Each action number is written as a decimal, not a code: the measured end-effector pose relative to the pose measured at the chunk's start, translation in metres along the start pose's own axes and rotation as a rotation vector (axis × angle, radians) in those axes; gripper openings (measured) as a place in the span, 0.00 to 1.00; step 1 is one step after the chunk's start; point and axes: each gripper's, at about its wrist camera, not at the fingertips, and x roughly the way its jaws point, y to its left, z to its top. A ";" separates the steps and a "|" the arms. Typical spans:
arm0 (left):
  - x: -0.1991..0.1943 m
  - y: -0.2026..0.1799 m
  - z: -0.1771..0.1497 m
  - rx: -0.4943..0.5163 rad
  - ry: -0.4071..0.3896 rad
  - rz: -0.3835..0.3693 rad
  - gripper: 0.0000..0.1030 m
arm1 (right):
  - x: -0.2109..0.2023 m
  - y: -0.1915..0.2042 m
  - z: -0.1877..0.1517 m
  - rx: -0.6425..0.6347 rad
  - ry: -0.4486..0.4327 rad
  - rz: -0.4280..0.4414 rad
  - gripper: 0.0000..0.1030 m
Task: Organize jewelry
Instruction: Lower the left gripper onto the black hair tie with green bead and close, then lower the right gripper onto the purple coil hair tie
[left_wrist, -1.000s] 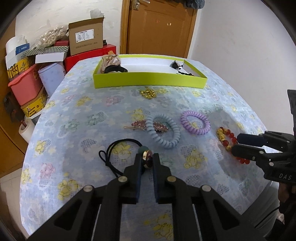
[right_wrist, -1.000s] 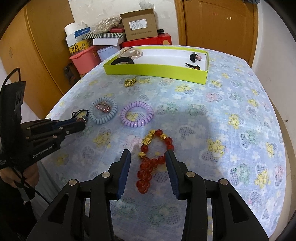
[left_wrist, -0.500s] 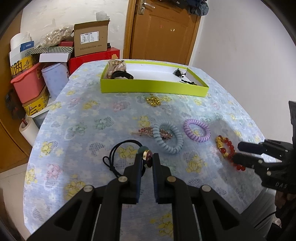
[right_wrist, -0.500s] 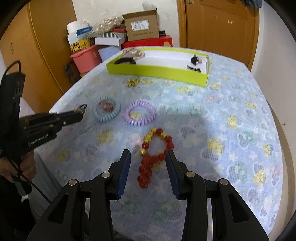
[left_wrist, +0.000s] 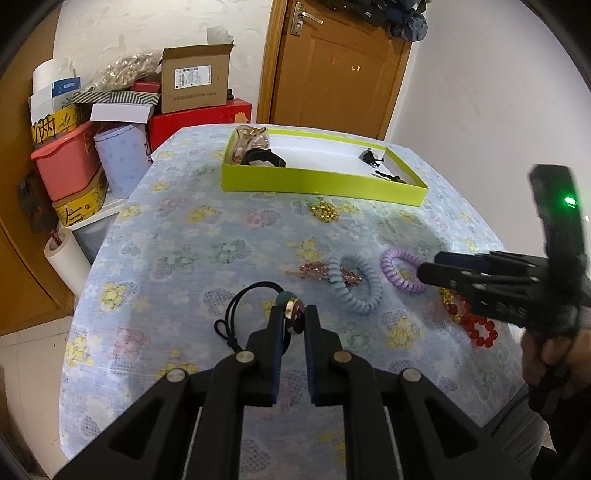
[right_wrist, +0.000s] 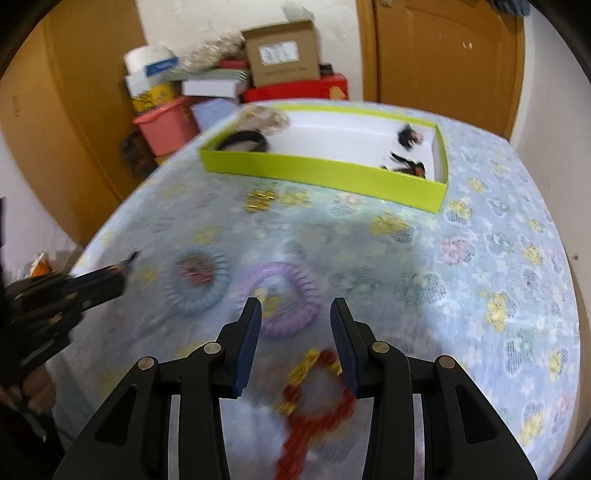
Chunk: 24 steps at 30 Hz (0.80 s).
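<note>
My left gripper (left_wrist: 293, 319) is shut on the round charm of a black cord hair tie (left_wrist: 258, 284), whose loop hangs to the left just over the table. My right gripper (right_wrist: 295, 310) is open and empty above the near rim of a purple spiral hair tie (right_wrist: 280, 268). A red and gold bead bracelet (right_wrist: 297, 432) lies under its fingers, nearer the camera. The left wrist view shows the right gripper (left_wrist: 424, 269) at the purple tie (left_wrist: 387, 265), with the bracelet (left_wrist: 480, 344) below it. The green tray (left_wrist: 321, 184) stands at the far side.
A light blue spiral hair tie (left_wrist: 356, 307) lies over a pink rhinestone clip (left_wrist: 314, 269). Gold beads (left_wrist: 323, 212) sit before the tray, which holds several dark hair pieces. Boxes and bins stand off the table's far left. A door is behind.
My right gripper has moved forward from over the red bracelet to the purple spiral tie. The left gripper keeps its hold on the black hair tie and has hardly moved.
</note>
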 end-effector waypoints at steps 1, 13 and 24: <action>0.001 0.000 0.000 0.000 0.000 0.000 0.11 | 0.004 -0.001 0.002 0.001 0.008 -0.008 0.34; 0.000 0.003 0.005 -0.010 -0.008 0.000 0.11 | 0.004 0.005 0.007 -0.064 -0.004 -0.050 0.09; -0.013 -0.007 0.021 0.011 -0.050 -0.013 0.11 | -0.038 -0.007 0.018 -0.025 -0.107 -0.032 0.09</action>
